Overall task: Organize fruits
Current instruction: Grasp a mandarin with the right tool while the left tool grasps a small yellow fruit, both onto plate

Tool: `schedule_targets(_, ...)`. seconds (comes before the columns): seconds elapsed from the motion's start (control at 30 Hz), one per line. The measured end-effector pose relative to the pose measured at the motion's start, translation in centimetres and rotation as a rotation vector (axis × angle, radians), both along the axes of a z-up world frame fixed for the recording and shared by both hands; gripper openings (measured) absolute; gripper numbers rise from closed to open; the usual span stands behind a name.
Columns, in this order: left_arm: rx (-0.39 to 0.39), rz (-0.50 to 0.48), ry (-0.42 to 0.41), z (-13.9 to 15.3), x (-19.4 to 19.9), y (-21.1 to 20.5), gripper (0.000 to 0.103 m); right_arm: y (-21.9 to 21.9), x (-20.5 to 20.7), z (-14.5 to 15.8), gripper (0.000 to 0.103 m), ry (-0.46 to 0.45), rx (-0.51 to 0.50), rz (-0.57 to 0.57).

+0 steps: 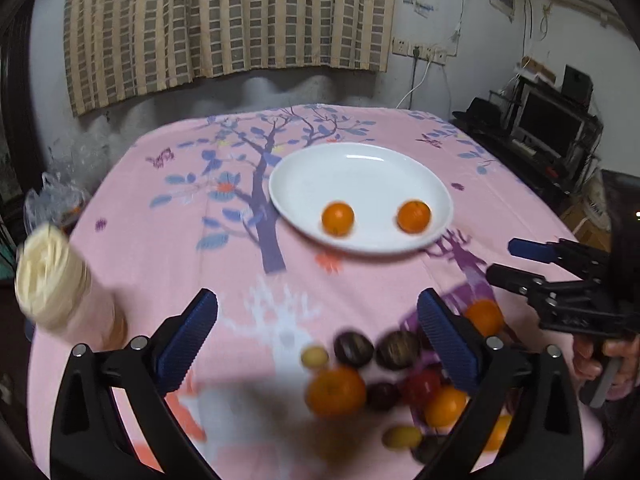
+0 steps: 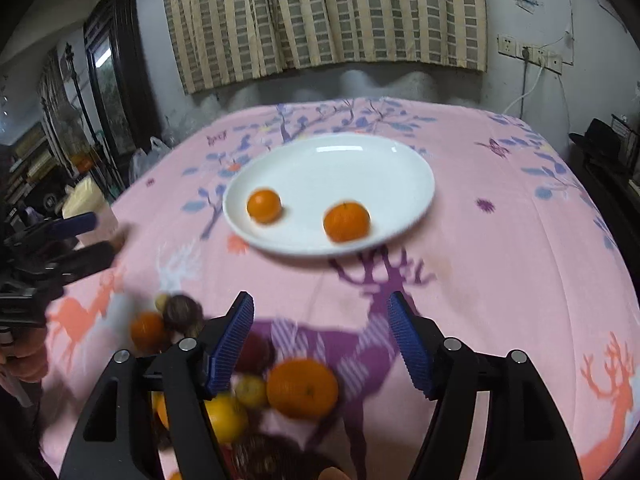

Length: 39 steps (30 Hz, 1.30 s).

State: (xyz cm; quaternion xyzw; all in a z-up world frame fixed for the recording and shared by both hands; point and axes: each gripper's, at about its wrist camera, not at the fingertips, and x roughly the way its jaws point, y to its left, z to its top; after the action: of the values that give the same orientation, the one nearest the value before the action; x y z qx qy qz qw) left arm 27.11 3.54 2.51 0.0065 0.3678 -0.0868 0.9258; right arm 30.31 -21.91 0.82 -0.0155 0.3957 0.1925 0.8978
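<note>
Left wrist view: my left tongs (image 1: 316, 336) stand apart, ribbed blue pads holding nothing, above a blurred heap of fruit (image 1: 400, 384) (round oranges, dark glossy ones, small yellow-green ones). My right tongs (image 2: 322, 344) gape too. Beyond, two oranges (image 1: 338, 219) lie on the smooth white plate (image 1: 360, 168), on the pink-clothed table (image 1: 160, 232).

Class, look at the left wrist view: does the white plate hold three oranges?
No, the plate holds only two oranges, side by side near its front edge.
</note>
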Motion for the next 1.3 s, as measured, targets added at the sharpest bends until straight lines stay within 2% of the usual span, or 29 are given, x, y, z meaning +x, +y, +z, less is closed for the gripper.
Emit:
schedule_targets(0.07, -0.043, -0.011, 0.019, -1.2, -1.9, 0.6, 0.098, -0.1, -1.3, -0.9, 0.070, 0.032, -0.011, 0.006)
schedule_targets(0.13, -0.079, -0.019, 0.051, -2.5, -3.3, 1.1, 0.098, -0.6, -2.1, -1.5, 0.068, 0.068, 0.020, 0.015)
schedule_targets(0.2, -0.076, -0.033, 0.083, -3.3, -4.2, 1.2, 0.098, -1.0, -2.4, -1.8, 0.062, 0.083, 0.038, 0.012)
schedule_targets(0.4, -0.032, -0.096, 0.040, -3.7, -6.7, 1.0, 0.098, -1.1, -1.9, -3.6, 0.053, 0.159, 0.063, 0.033)
schedule_targets(0.6, -0.031, -0.159, 0.068, -4.5, -7.3, 0.6, 0.096, -0.9, -1.5, -4.6, 0.045, 0.209, 0.127, 0.059)
schedule_targets(0.67, -0.034, -0.163, 0.086, -4.8, -7.1, 0.5, 0.079, -1.2, -1.4, -4.6, 0.043, 0.226, 0.165, 0.039)
schedule_targets(0.77, -0.061, -0.151, 0.148, -5.8, -6.2, 0.8, 0.065, -2.1, -1.4, -4.0, 0.043, 0.216, 0.216, 0.007)
schedule_targets(0.87, -0.045, -0.134, 0.168, -6.5, -5.9, 0.7, 0.064, -2.4, -1.9, -2.7, 0.043, 0.149, 0.201, -0.008)
schedule_targets(1.0, -0.001, -0.125, 0.147, -6.6, -5.8, 0.1, 0.063, -2.2, -2.0, -2.1, 0.043, 0.136, 0.211, 0.004)
schedule_targets(1.07, -0.005, -0.132, 0.171, -6.9, -5.5, 0.1, 0.048, -2.1, -2.2, -1.8, 0.043, 0.129, 0.208, 0.010)
schedule_targets(1.13, -0.005, -0.125, 0.191, -7.3, -5.1, 0.2, 0.043, -2.2, -2.4, -1.5, 0.043, 0.117, 0.210, 0.014)
schedule_targets(1.3, -0.006, -0.134, 0.199, -7.5, -5.1, 0.1, 0.042, -2.4, -2.7, -1.2, 0.043, 0.100, 0.210, 0.018)
